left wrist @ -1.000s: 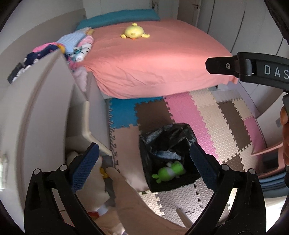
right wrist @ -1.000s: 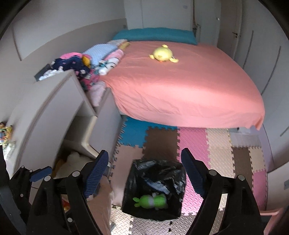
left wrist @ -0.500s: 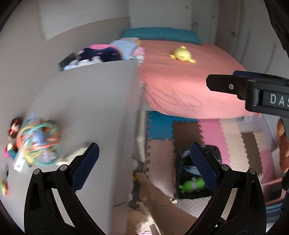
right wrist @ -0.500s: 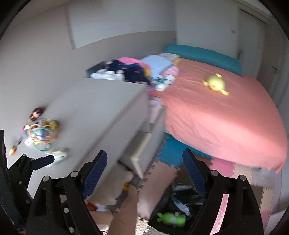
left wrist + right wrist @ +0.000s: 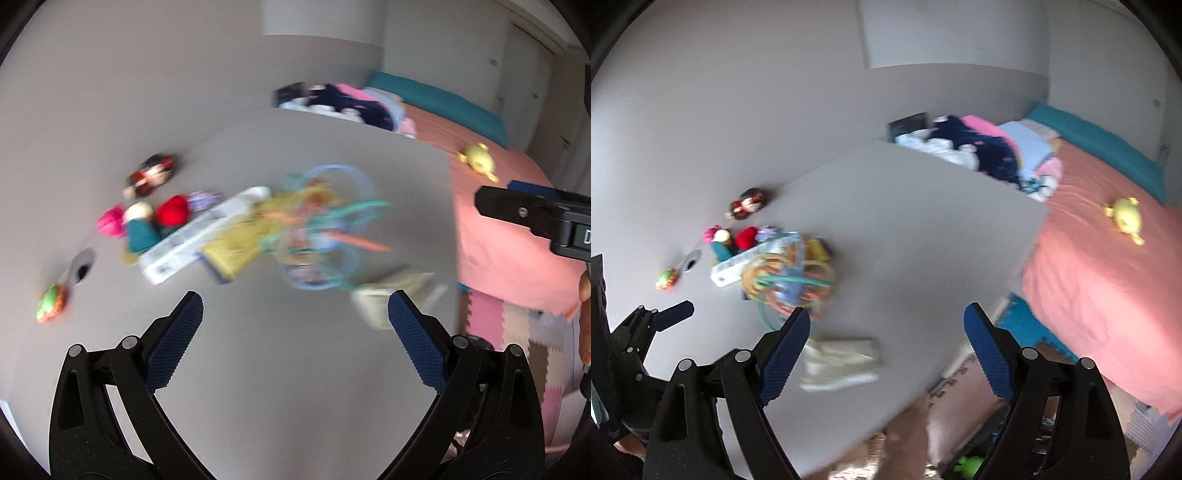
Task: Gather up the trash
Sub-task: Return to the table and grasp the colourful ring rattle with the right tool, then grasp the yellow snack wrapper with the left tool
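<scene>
Both hand-held grippers, left [image 5: 295, 323] and right [image 5: 886, 338], wide open, empty; green toy [image 5: 967, 463] in black bin.

Bench [image 5: 905, 229]: toys [image 5: 746, 236] clustered at its left, ring ball [image 5: 786, 280] just right of them, crumpled tissue [image 5: 842, 360] nearer the front edge. Clothes pile [image 5: 979, 151] behind the bench. Bed [image 5: 1108, 280] to the right, duck [image 5: 1124, 219] on it.

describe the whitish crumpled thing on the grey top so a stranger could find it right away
Start at the wide grey dresser top beside the pink bed. On its near part, just in front of the tangle of coloured plastic rings, lies a crumpled off-white wad of tissue or cloth. It is the only pale, colourless item among bright toys.
</scene>
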A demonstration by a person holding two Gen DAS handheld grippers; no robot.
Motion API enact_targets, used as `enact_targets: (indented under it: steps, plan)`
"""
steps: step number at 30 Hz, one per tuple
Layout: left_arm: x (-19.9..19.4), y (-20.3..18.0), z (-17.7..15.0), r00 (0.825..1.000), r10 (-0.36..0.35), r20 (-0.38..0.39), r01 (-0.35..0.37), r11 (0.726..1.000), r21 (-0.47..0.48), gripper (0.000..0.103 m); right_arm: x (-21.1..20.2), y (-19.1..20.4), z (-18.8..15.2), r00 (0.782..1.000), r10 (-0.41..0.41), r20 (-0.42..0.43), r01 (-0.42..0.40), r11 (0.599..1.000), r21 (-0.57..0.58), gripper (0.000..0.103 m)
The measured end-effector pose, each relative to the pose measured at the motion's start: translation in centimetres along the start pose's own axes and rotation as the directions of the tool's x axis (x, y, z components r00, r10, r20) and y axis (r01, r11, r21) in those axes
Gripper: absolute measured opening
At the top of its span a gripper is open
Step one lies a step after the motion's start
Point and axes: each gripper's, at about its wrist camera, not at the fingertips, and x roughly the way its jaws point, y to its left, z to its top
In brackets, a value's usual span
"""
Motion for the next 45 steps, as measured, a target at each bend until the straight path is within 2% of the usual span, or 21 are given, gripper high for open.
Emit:
enact_targets:
  steps: [4,9,10,12,15,17,20,22,23,25,26,28,36,41,45]
  plan:
    - [0.0,4.4,-0.3,0.999,0.042,-0.006,-0.042,0.997,-0.063,0.097,2.6,3.2,1.6,0.995,0.084,-0.054,-0.085,0.996,-0.020,0.085]
    - [0.3,8.7,-0.6,0.998,0.052,-0.022,-0.055,0.988,-0.144,0.097,5.4,5.1,3.2,0.992,0.088,-0.086,-0.091,0.995,-0.033,0.083]
    - [0.6,9.3,-0.6,0.998,0.057,-0.024,-0.060,0.987,-0.148,0.097,6.0,5.2,3.6,0.992,0.082,-0.094,-0.086,0.996,-0.035,0.077]
    - [1.1,10.0,-0.4,0.998,0.057,-0.026,-0.060,0.988,-0.145,0.097,7.2,5.4,4.1,0.990,0.082,-0.116,-0.087,0.995,-0.040,0.071]
    - [1.9,10.7,-0.2,0.999,0.031,-0.024,-0.034,0.992,-0.125,0.097,9.0,5.5,4.4,0.987,0.073,-0.146,-0.081,0.996,-0.048,0.067]
    - [2.4,10.5,-0.1,1.000,0.014,-0.022,-0.016,0.995,-0.103,0.097,9.7,5.5,4.8,0.982,0.106,-0.157,-0.113,0.993,-0.037,0.066]
    - [3.3,9.5,0.0,1.000,0.002,-0.028,-0.004,0.999,-0.054,0.097,10.3,5.7,5.3,0.970,0.156,-0.184,-0.163,0.986,-0.022,0.049]
    - [3.8,8.7,0.2,0.999,0.003,-0.034,-0.004,0.999,-0.033,0.097,10.6,5.9,5.6,0.955,0.203,-0.216,-0.210,0.978,-0.009,0.022]
    - [4.1,8.5,0.4,0.999,0.001,-0.035,-0.002,1.000,-0.026,0.097,10.6,6.0,5.7,0.946,0.225,-0.235,-0.233,0.973,-0.006,0.018]
    - [4.5,8.1,0.6,0.999,-0.007,-0.036,0.006,1.000,-0.021,0.097,10.7,6.3,5.7,0.933,0.261,-0.246,-0.269,0.963,0.002,0.005]
    - [4.6,8.0,0.7,0.999,-0.007,-0.037,0.006,1.000,-0.021,0.097,10.6,6.4,5.6,0.929,0.280,-0.240,-0.288,0.957,0.001,0.005]
    - [4.9,7.8,0.8,0.999,-0.008,-0.041,0.007,1.000,-0.023,0.097,10.0,6.8,5.5,0.941,0.266,-0.210,-0.276,0.961,-0.023,0.005]
    - [5.0,7.8,0.7,0.999,-0.013,-0.042,0.012,1.000,-0.021,0.097,6.5,6.8,6.8,0.947,0.294,-0.126,-0.301,0.953,-0.036,0.005]
    - [6.8,6.0,2.0,0.999,-0.024,-0.044,0.026,0.998,0.053,0.097,4.5,5.5,8.5,0.968,0.242,-0.062,-0.245,0.969,-0.033,0.005]
    - [9.7,4.6,3.2,0.999,0.001,-0.046,0.004,0.994,0.113,0.094,4.5,3.7,9.1,0.975,0.219,-0.048,-0.219,0.976,-0.003,0.005]
